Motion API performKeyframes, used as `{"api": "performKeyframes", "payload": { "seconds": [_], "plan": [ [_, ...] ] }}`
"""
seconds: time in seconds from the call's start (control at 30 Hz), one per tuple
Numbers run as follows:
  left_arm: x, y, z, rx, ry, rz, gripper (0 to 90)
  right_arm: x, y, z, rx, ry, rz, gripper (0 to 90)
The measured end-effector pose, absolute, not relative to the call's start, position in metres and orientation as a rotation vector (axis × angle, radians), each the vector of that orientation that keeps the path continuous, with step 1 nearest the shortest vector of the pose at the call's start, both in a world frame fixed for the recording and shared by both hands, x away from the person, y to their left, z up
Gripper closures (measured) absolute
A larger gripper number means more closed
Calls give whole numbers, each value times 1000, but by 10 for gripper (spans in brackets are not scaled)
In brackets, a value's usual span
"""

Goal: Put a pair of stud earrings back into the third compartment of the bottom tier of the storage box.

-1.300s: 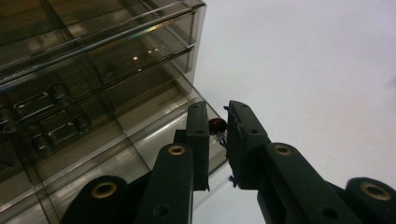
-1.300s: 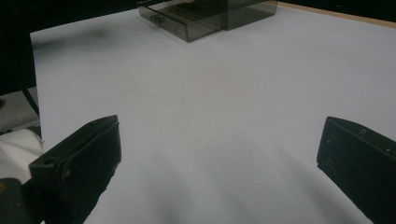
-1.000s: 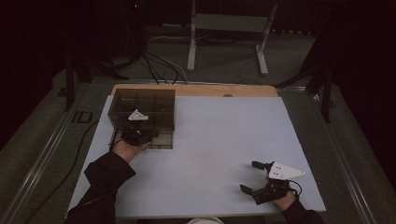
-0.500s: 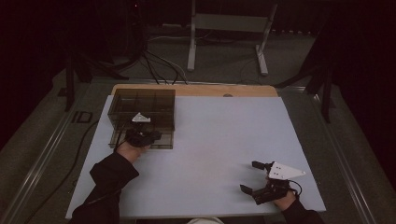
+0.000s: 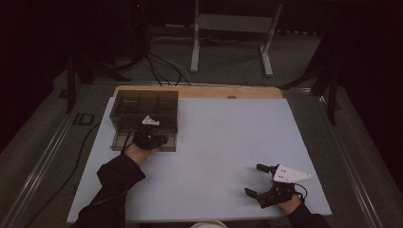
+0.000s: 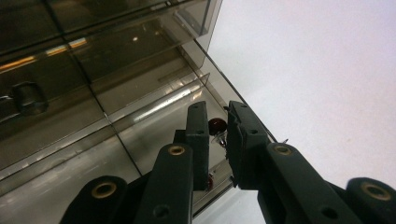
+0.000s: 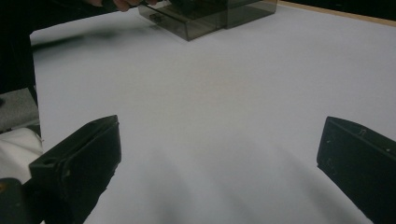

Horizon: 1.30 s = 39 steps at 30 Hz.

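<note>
Reaching into the smoky plastic drawer box (image 5: 142, 111), my left gripper (image 6: 218, 135) pinched a small dark-red bulb (image 6: 216, 126) above its pulled-out drawer (image 5: 124, 141); my right gripper (image 5: 260, 181) rested wide open on the white table (image 5: 228, 137).

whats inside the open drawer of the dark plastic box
A small red, roundish thing lies between the left tool's nearly closed jaws in the drawer. The jaws cover whatever lies beneath them.

Likely a lab: dark room, metal stand (image 5: 231, 33), floor cables (image 5: 161, 66).
</note>
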<state>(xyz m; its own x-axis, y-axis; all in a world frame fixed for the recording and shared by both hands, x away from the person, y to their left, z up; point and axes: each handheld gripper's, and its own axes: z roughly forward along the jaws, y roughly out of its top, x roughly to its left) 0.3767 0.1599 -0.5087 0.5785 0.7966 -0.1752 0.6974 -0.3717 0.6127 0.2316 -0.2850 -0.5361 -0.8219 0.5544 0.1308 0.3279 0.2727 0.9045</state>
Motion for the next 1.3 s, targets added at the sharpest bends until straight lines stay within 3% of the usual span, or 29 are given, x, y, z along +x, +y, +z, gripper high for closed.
{"api": "performKeyframes", "payload": {
  "seconds": [0.4,0.47,0.5,0.53,0.67,1.1,1.3],
  "plan": [
    [381,155,-506,2143,1208,207,803,231,-285,-536,821,2331,1573,0],
    [381,154,-505,2147,1197,210,716,231,-285,-536,821,2331,1573,0],
    [380,154,-504,2144,1202,222,716,231,-285,-536,821,2330,1573,0],
    [380,153,-503,2139,1202,227,626,231,-285,-536,823,2329,1575,0],
    [376,152,-498,2131,1195,246,498,231,-285,-536,824,2330,1575,0],
    [368,151,-481,2125,1181,274,194,231,-285,-536,822,2329,1573,0],
    [363,152,-473,2110,1160,275,111,231,-285,-536,821,2332,1571,0]
  ]
}}
